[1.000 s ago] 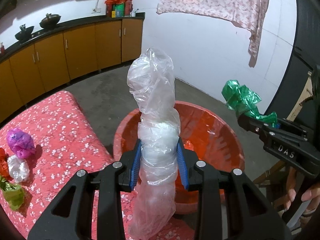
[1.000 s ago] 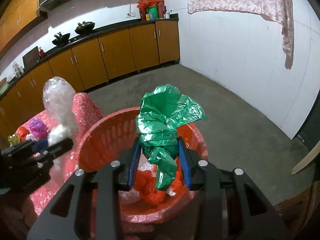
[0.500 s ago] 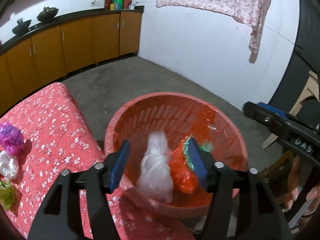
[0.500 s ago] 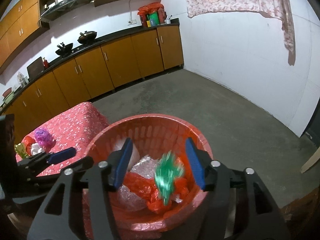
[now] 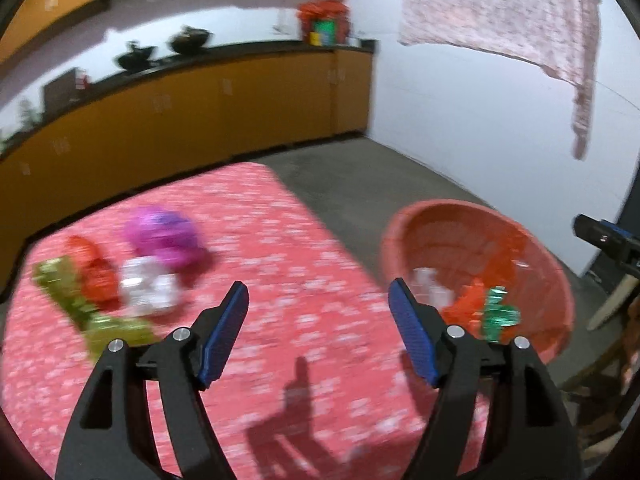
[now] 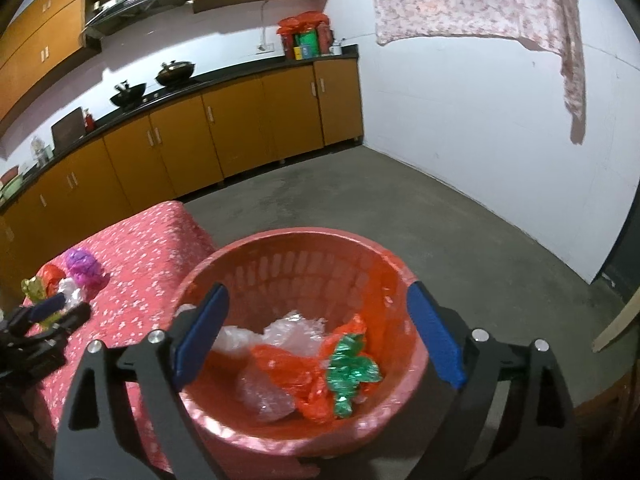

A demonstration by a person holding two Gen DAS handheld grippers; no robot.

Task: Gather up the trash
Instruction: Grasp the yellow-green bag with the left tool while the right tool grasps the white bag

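Observation:
A red plastic basket (image 6: 296, 246) stands on the floor beside the table and holds clear plastic (image 6: 296, 330), red plastic (image 6: 292, 372) and a green wrapper (image 6: 350, 372). My right gripper (image 6: 318, 334) is open and empty right above it. My left gripper (image 5: 318, 334) is open and empty over the red flowered tablecloth (image 5: 280, 240); the basket (image 5: 452, 216) is to its right. On the cloth to its left lie a purple wrapper (image 5: 162, 236), a clear wrapper (image 5: 146, 292), a red wrapper (image 5: 94, 276) and a yellow-green wrapper (image 5: 84, 312).
Orange kitchen cabinets (image 6: 240, 128) with pans on the counter line the far wall. A flowered cloth (image 6: 480, 4) hangs on the white wall at right. Grey concrete floor (image 6: 400, 208) lies beyond the basket. A wooden plank (image 6: 616, 328) leans at the right edge.
Both grippers opened and dropped their loads, the clear plastic and the green wrapper, into the basket. My left gripper has since swung left, over the table.

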